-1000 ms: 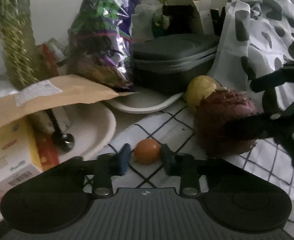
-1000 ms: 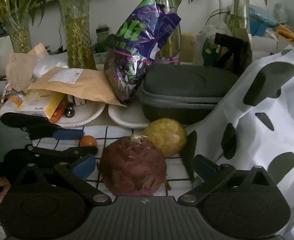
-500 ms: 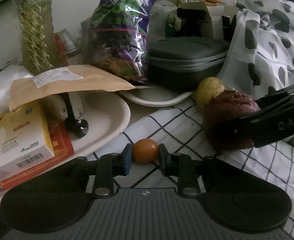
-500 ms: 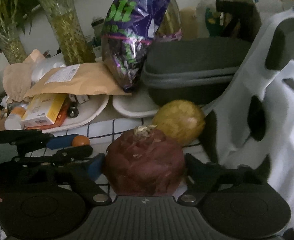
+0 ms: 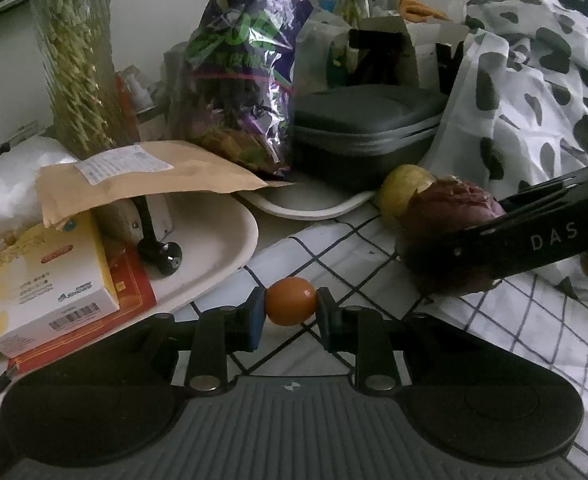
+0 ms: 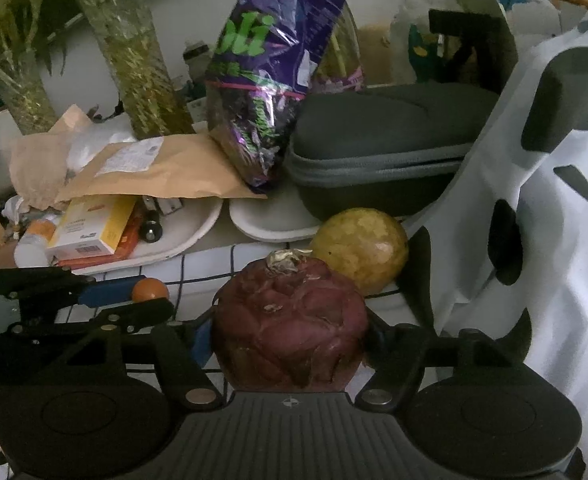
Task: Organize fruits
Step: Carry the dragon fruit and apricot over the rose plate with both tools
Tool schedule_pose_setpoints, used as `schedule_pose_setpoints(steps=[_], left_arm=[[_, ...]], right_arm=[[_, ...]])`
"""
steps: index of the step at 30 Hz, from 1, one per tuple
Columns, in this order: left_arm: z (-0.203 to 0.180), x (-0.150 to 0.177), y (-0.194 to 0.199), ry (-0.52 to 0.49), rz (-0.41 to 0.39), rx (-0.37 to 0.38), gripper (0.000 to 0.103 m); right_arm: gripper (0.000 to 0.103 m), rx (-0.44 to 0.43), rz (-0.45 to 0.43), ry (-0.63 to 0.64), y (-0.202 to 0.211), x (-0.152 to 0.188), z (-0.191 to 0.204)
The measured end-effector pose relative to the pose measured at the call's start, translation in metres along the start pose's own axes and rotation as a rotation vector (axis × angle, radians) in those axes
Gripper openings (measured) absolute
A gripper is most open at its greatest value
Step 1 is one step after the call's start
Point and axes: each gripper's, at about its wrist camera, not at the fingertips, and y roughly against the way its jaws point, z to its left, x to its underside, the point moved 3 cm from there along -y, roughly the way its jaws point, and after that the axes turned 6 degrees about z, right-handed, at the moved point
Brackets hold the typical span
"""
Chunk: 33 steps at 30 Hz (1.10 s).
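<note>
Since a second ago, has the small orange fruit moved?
Yes. The small orange fruit, clamped in the left tongs, now sits lower and nearer the white oval dish rim, off the checked cloth.

Glossy crinkled plastic bag (image 6: 270,80), matt paper envelope (image 5: 142,176), seemingly fabric-covered case (image 6: 377,148).

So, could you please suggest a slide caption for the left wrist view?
Left hand-held gripper pinching a small orange fruit over the checked cloth, beside the right hand-held gripper's dark red fruit.

Dim, grainy, soft-focus fisheye views with curved, dark edges, brightest on the wall behind.
</note>
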Motion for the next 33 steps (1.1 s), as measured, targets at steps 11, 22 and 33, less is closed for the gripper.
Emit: schedule_pose_setpoints(steps=[11, 22, 33], left_arm=[[-0.011, 0.006, 0.031, 0.005, -0.023, 0.001, 0.026], [-0.024, 0.019, 0.067, 0.024, -0.039, 0.002, 0.026], [-0.042, 0.043, 0.102, 0.018, -0.037, -0.004, 0.026]], right_arm=[[0.072, -0.006, -0.035, 0.018, 0.025, 0.005, 0.006], [0.072, -0.028, -0.066, 0.048, 0.056, 0.022, 0.024], [0.072, -0.059, -0.079, 0.104, 0.084, 0.042, 0.047]])
